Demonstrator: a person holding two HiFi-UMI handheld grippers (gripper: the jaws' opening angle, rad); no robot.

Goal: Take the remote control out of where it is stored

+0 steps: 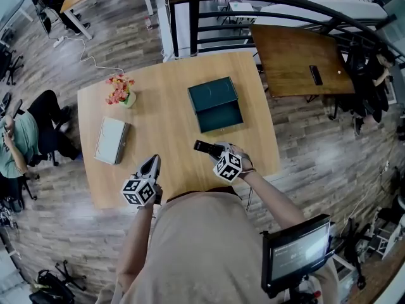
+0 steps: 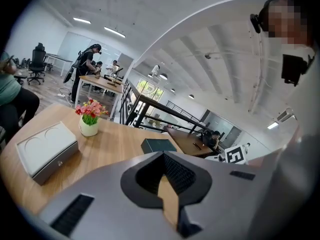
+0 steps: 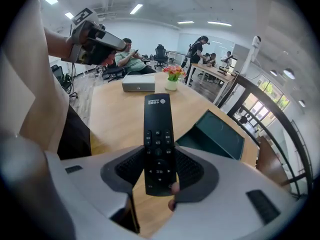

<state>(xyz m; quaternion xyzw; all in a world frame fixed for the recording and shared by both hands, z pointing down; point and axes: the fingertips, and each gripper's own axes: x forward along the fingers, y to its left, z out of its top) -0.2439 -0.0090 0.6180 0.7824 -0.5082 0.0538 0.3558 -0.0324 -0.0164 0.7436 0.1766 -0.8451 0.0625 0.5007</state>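
Note:
The black remote control [image 3: 157, 134] is clamped by its lower end between the jaws of my right gripper [image 3: 159, 170], buttons up and pointing away over the wooden table [image 1: 171, 94]. In the head view the remote [image 1: 204, 148] sticks out left of the right gripper [image 1: 216, 152], just in front of the dark green box [image 1: 216, 104], which stands open. My left gripper [image 1: 153, 161] hovers near the table's front edge, apart from everything. Its jaws [image 2: 167, 186] stand a narrow slit apart with nothing between them.
A grey metal box [image 1: 112, 140] lies at the table's left. A white pot of pink flowers [image 1: 120, 92] stands behind it. A second brown table [image 1: 297, 59] and a black railing [image 1: 253, 8] are beyond. People sit and stand at the room's left side.

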